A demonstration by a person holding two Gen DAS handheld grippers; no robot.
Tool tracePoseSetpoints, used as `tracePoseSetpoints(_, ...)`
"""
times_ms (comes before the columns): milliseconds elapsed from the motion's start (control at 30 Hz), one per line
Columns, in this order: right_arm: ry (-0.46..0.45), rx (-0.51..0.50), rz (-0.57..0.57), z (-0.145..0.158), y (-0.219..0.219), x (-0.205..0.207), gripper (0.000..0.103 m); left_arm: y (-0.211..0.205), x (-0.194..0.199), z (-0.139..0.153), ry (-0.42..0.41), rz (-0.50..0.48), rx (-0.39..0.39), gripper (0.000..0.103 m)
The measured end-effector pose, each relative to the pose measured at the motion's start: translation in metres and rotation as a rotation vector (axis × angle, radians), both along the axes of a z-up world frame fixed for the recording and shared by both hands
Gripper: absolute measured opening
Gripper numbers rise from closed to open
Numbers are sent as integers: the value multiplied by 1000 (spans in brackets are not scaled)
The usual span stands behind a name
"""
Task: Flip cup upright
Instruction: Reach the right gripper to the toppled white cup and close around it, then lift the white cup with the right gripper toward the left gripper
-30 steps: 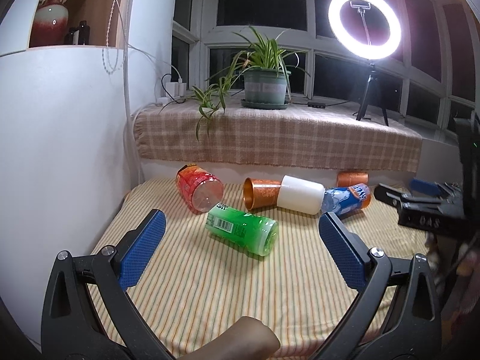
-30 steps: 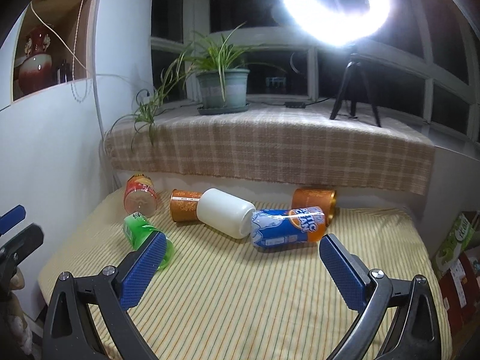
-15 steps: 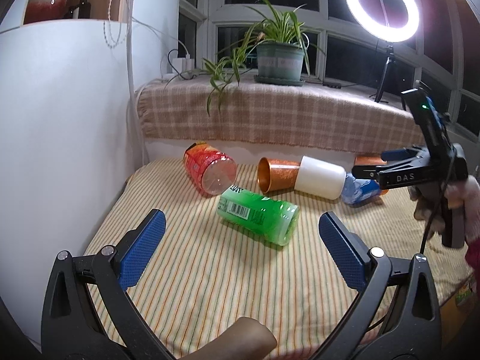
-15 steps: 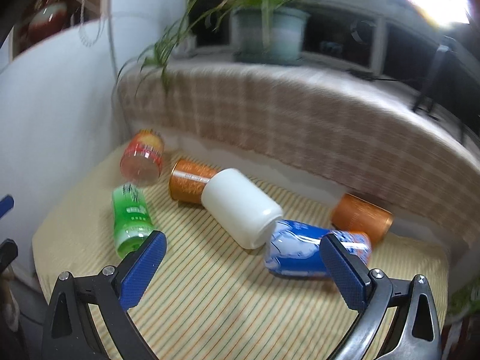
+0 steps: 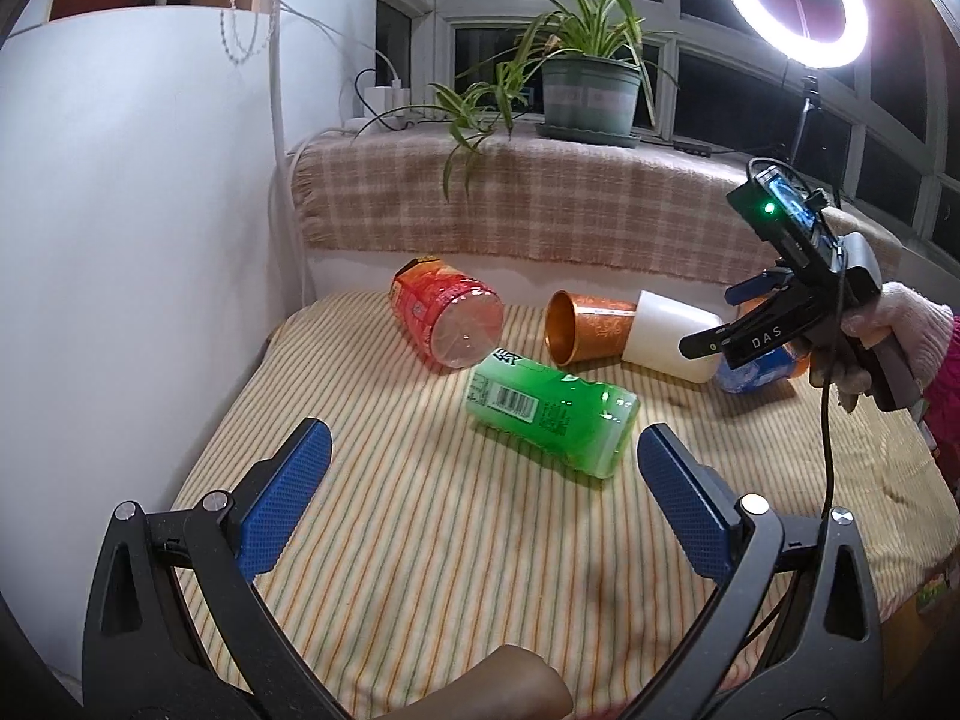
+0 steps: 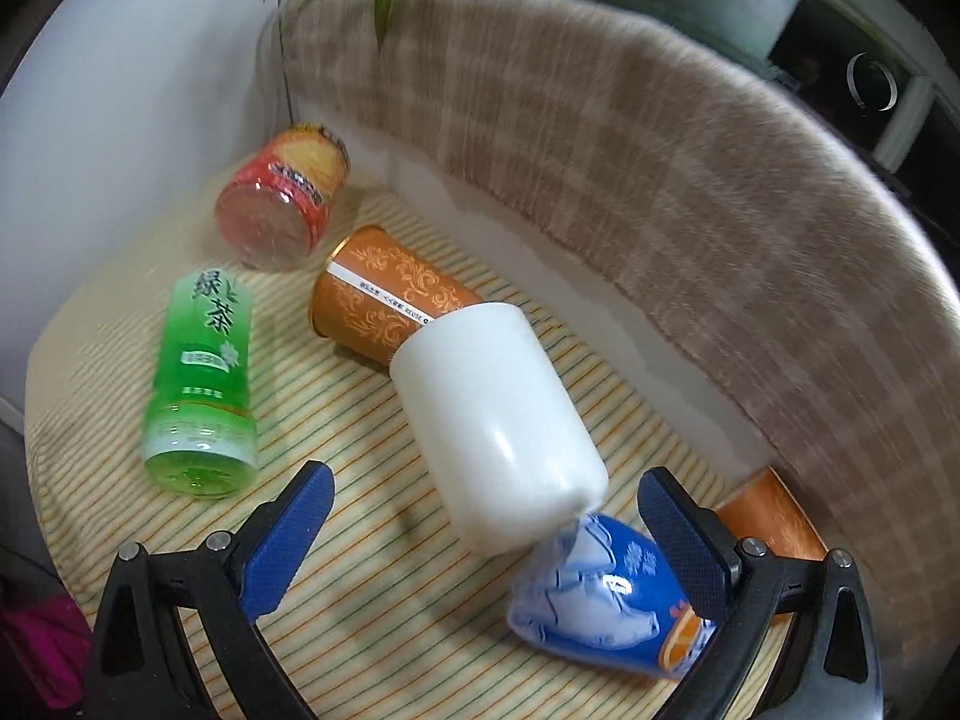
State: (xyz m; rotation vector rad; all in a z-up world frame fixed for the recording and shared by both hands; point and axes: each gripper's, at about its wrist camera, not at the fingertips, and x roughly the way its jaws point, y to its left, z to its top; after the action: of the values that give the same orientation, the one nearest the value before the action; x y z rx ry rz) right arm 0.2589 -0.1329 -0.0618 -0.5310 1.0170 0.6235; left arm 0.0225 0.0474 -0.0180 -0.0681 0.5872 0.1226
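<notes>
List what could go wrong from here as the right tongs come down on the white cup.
1. The white cup lies on its side touching the orange cup and the blue can; closing on it may knock either one and set it rolling.
2. The right tongs are open, with the right finger close over the blue can, so they might pinch the can instead.
3. The cup looks smooth and glossy and could slip while being turned.
</notes>
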Motion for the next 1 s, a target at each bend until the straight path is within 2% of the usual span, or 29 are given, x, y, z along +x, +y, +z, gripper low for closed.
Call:
tracePoseSetpoints(467,45,-148,45,-38,26,31,99,19,0,-4,9,41,-11,103)
tracePoseSetpoints(600,51,-175,50,-43,27,32,91,23,0,-4,12,46,-14,103)
tracePoseSetpoints(633,56,-177,50,-44,28,33,85,23,0,-4,11,48,-14,103)
tracePoseSetpoints(667,57,-180,48,-44,29,35,84,24,0,-4,11,48,-14,103)
tracePoseSetpoints(1000,76,-122,27,-41,38,35,82,24,-1,-4,6,48,-13,103)
